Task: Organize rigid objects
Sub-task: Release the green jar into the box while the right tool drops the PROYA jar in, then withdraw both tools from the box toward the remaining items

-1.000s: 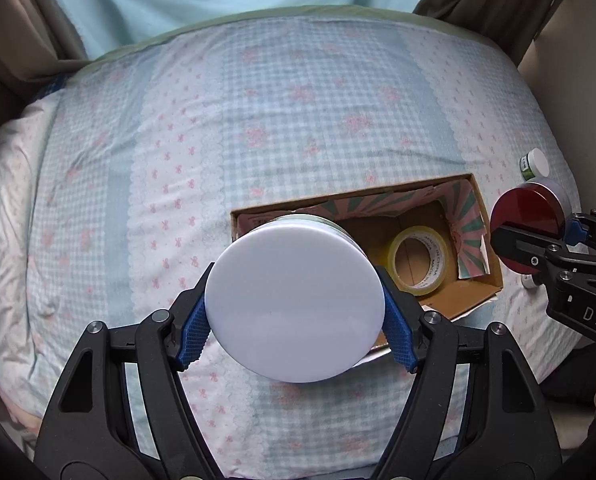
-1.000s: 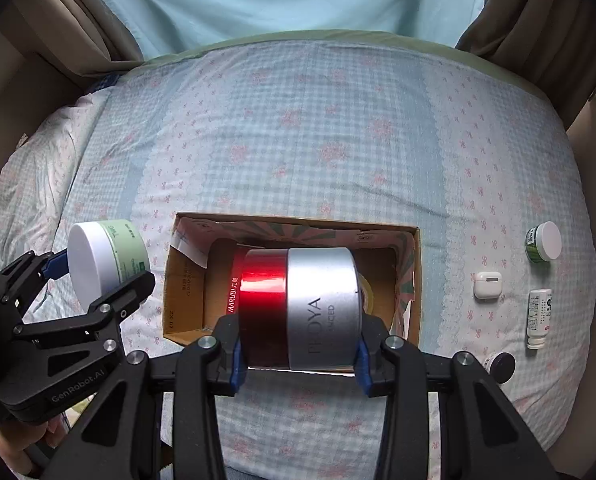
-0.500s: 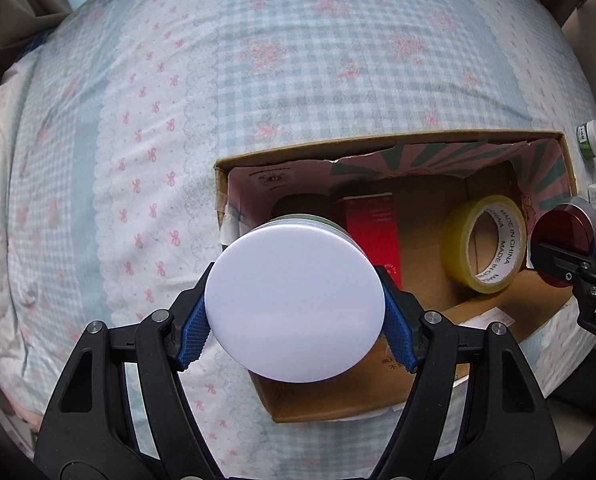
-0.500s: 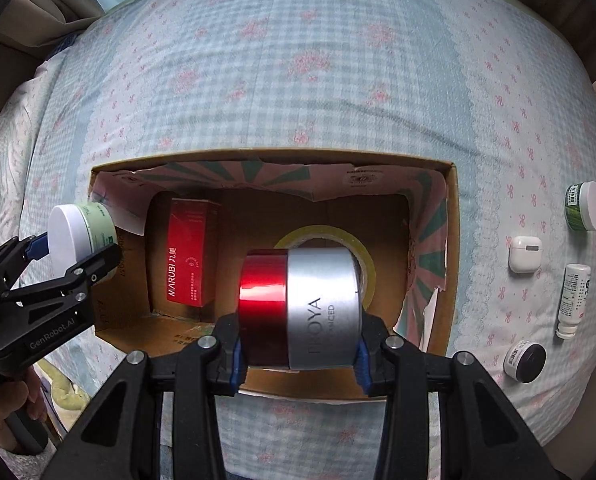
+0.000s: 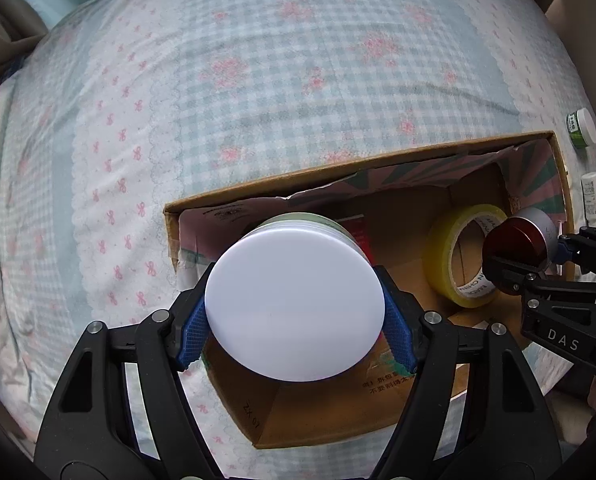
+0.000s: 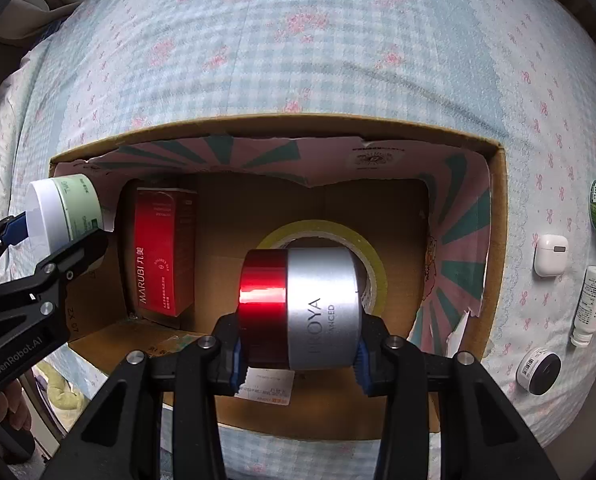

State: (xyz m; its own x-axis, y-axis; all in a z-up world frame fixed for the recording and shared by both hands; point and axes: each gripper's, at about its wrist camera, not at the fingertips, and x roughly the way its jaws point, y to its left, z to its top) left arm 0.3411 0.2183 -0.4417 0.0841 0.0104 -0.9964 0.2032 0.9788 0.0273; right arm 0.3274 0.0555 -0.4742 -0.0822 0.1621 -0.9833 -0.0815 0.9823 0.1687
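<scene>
Both tools are showing matte black plastic frames with triangular cut-outs and round silver screw heads along their arms. The left gripper [image 5: 296, 312] is wearing textured blue pads [image 5: 194, 332] inside its fingers, and in the right wrist view its side is carrying the white lettering "GenRobot.AI". The right gripper [image 6: 298, 354] is showing thinner blue pads [image 6: 237, 360], and in the left wrist view its black body is displaying the white letters "DAS".

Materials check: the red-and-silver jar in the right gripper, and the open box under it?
Red-and-silver jar: glossy metallic-looking red lid, a sharp highlight streak on it; matte silver body with printed lettering. Metal or metallised plastic, can't tell which.
Open brown box: corrugated cardboard, matte brown walls, torn printed paper lining inside.
</scene>
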